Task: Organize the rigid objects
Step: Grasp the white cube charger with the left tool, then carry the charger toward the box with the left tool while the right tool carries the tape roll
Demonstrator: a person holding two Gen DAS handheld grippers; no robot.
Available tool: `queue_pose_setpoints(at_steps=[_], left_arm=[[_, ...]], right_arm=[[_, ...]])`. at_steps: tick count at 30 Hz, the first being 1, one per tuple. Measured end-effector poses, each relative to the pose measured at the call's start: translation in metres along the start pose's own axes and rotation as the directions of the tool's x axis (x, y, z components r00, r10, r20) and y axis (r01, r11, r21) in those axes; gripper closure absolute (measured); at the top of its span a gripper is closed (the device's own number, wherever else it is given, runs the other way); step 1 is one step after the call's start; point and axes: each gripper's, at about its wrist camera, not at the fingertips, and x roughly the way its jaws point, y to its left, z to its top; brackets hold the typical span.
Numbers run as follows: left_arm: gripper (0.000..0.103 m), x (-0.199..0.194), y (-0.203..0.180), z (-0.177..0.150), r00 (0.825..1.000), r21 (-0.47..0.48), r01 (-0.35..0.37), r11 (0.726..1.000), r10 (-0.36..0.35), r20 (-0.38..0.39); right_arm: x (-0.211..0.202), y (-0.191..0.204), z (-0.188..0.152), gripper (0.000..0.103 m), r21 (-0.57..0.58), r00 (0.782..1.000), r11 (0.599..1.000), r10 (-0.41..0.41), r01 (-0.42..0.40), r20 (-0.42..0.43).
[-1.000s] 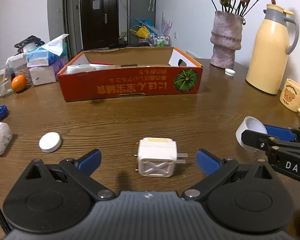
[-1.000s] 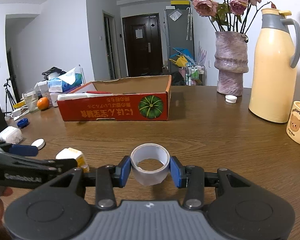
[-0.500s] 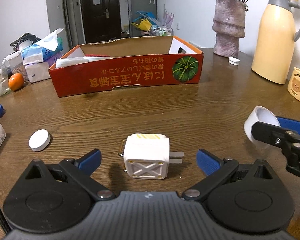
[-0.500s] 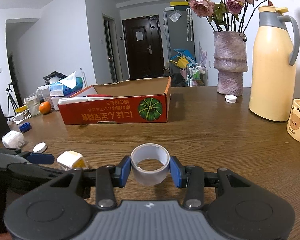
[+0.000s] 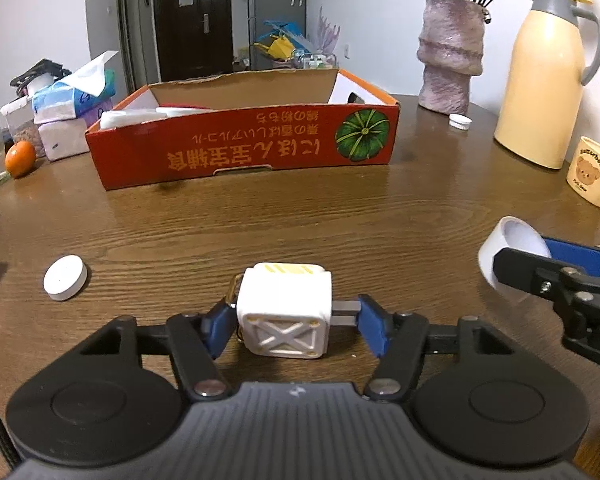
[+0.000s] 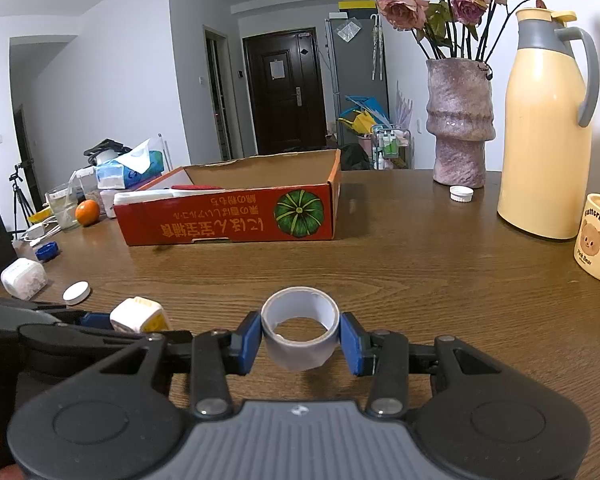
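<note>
Brown wood-grain table (image 5: 300, 216) carries everything in front of me. On it directly: a red cardboard box (image 5: 244, 152) with a green pumpkin print, open top, at centre back. To its right stand a mauve vase (image 5: 450, 60), a white bottle cap (image 5: 460, 121) just beside the vase, a cream thermos jug (image 5: 540, 80) and a bear-print mug (image 5: 590, 172). Left edge: stacked tissue packs (image 5: 72, 120), 1 orange (image 5: 20, 158), a blue cap (image 6: 47, 251). Nearer me: a white round puck (image 5: 65, 277) and a white plug adapter (image 5: 284, 312) resting on the wood.
</note>
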Motion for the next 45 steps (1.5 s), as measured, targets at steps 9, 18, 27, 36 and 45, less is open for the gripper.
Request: queue_pose_setpoints(at_steps=[9, 18, 27, 36, 45], left_arm=[[0.043, -0.008, 0.002, 0.002, 0.999, 0.000, 0.023, 1.000, -0.023, 0.022], [0.043, -0.020, 0.004, 0.006, 0.997, -0.001, 0.036, 0.999, -0.036, 0.061], [0.043, -0.031, 0.017, 0.018, 0.994, -0.016, 0.035, 0.999, -0.033, 0.107], [0.043, -0.039, 0.031, 0.037, 0.987, -0.025, 0.037, 0.999, -0.033, 0.157], [0.043, -0.037, 0.045, 0.060, 0.980, -0.048, 0.019, 0.999, -0.009, 0.198]], right_arm=[[0.001, 0.002, 0.000, 0.061, 0.000, 1.000, 1.000, -0.009, 0.009, -0.003], [0.002, 0.003, 0.002, 0.061, -0.008, 1.000, 1.000, -0.011, 0.011, -0.003], [0.001, 0.012, 0.012, 0.061, -0.022, 1.000, 1.000, -0.012, 0.013, 0.018], [0.004, 0.025, 0.030, 0.061, -0.042, 0.999, 0.999, -0.017, 0.019, 0.048], [0.016, 0.039, 0.051, 0.061, -0.050, 0.997, 0.999, -0.014, 0.017, 0.072]])
